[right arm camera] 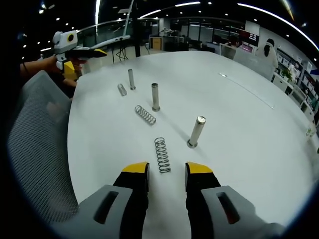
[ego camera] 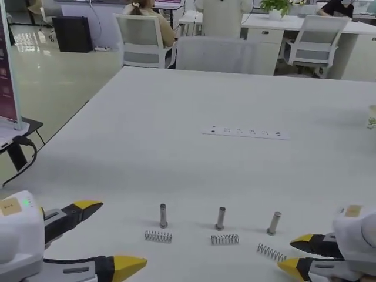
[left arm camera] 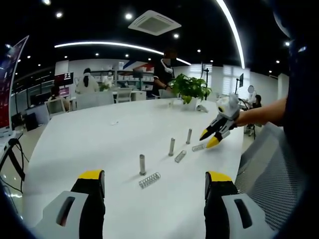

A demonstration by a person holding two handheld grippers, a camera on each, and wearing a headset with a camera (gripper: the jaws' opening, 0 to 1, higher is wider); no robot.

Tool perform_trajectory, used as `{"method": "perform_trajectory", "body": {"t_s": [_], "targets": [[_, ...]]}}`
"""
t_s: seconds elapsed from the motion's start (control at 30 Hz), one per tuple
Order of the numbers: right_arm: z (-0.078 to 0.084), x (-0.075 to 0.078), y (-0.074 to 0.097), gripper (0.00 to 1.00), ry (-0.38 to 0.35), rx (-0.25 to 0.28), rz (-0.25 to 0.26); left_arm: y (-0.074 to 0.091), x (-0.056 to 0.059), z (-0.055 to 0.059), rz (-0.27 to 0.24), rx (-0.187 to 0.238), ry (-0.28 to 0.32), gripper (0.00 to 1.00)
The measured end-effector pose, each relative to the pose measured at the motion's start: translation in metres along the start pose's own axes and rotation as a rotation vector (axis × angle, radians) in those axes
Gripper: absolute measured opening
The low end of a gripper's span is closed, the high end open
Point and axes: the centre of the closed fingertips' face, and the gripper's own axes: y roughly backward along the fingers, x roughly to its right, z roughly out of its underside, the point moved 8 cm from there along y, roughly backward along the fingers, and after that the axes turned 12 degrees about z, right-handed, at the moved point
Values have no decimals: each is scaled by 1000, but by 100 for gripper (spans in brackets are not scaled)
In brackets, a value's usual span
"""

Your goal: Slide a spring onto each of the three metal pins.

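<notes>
Three short metal pins stand upright in a row on the white table: left (ego camera: 163, 215), middle (ego camera: 220, 218) and right (ego camera: 274, 223). A loose spring lies flat in front of each: (ego camera: 158, 236), (ego camera: 225, 239), (ego camera: 271, 252). My left gripper (ego camera: 111, 235) is at the bottom left, open wide, holding nothing. In its own view the left gripper (left arm camera: 155, 175) faces the nearest spring (left arm camera: 149, 180) and pin (left arm camera: 142, 164). My right gripper (ego camera: 296, 254) is open just right of the right spring. In the right gripper view that spring (right arm camera: 161, 155) lies just ahead of the gripper (right arm camera: 167, 169), with the pin (right arm camera: 196, 132) beside it.
A power socket strip (ego camera: 245, 133) is set into the table further back. A mesh chair back (right arm camera: 40, 149) sits near the table's front edge. Office chairs (ego camera: 143, 41) and seated people are beyond the far edge. A sign stand (ego camera: 7, 70) is at the left.
</notes>
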Motion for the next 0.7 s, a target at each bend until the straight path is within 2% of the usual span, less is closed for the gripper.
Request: {"method": "perform_trajectory", "body": {"t_s": [0.7], "targets": [[4, -2, -11, 13, 52, -49, -36, 0, -2, 2, -2, 2, 5, 79]]}}
